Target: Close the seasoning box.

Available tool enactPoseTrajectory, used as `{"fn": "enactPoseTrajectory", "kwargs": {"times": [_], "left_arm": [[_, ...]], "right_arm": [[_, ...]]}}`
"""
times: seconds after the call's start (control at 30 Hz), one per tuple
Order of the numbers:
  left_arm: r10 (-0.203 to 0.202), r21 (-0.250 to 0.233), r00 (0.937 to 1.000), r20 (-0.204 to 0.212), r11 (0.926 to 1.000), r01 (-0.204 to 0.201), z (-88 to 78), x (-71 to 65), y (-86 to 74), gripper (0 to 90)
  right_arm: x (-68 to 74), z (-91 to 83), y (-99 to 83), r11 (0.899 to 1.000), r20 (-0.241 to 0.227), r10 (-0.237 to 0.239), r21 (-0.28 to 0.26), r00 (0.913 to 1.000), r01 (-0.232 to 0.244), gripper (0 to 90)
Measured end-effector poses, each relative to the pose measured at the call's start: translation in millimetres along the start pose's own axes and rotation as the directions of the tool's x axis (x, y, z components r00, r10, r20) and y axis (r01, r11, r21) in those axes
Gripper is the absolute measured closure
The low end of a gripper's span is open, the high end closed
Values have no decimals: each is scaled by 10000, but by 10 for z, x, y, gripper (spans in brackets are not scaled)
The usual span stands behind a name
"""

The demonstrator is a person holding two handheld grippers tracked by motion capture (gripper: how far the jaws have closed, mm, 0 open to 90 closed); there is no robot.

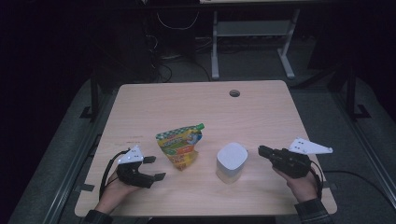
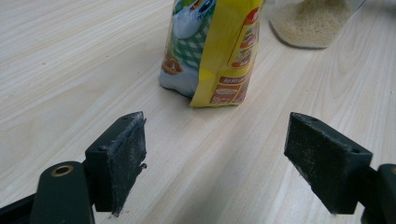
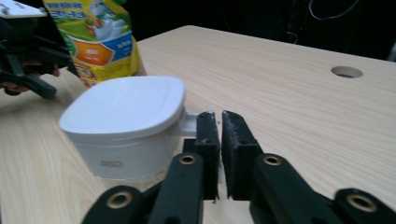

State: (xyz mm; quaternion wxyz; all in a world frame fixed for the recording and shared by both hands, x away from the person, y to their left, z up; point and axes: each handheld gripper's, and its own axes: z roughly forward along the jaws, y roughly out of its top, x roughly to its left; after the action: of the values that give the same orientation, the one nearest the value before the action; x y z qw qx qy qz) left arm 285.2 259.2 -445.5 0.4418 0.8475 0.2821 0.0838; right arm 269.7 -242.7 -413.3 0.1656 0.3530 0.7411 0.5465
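Here, your counter [image 1: 201, 100] carries a white-lidded container [image 1: 231, 161] standing upright near its front edge, and just to the left of that stands a yellow and green pouch [image 1: 180, 145] with a green cap, close to the container but not touching it. Your left claw [image 1: 154, 168] rests low to the left of the pouch with its jaws spread wide and nothing between them, while your right claw [image 1: 261, 150] sits to the right of the container, just beside its lid tab, jaws almost together with a slim gap and gripping nothing.
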Motion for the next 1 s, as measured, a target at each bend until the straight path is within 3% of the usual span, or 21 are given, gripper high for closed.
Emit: {"fn": "enactPoseTrajectory", "kwargs": {"times": [0.57,0.77,1.0], "left_arm": [[202,101,9998,-31,9997,-202,40,-2,-33,176],[170,254,9998,-51,9995,-169,78,3,-56,168],[262,386,9996,-111,9989,-257,87,12,-65,165]], "right_arm": [[-160,115,-224,9963,1112,-221,850,9935,127,413],[-197,185,-345,9895,1359,-151,1447,9906,-48,281],[-219,230,-391,9845,1620,-170,1748,9866,-118,255]]}}
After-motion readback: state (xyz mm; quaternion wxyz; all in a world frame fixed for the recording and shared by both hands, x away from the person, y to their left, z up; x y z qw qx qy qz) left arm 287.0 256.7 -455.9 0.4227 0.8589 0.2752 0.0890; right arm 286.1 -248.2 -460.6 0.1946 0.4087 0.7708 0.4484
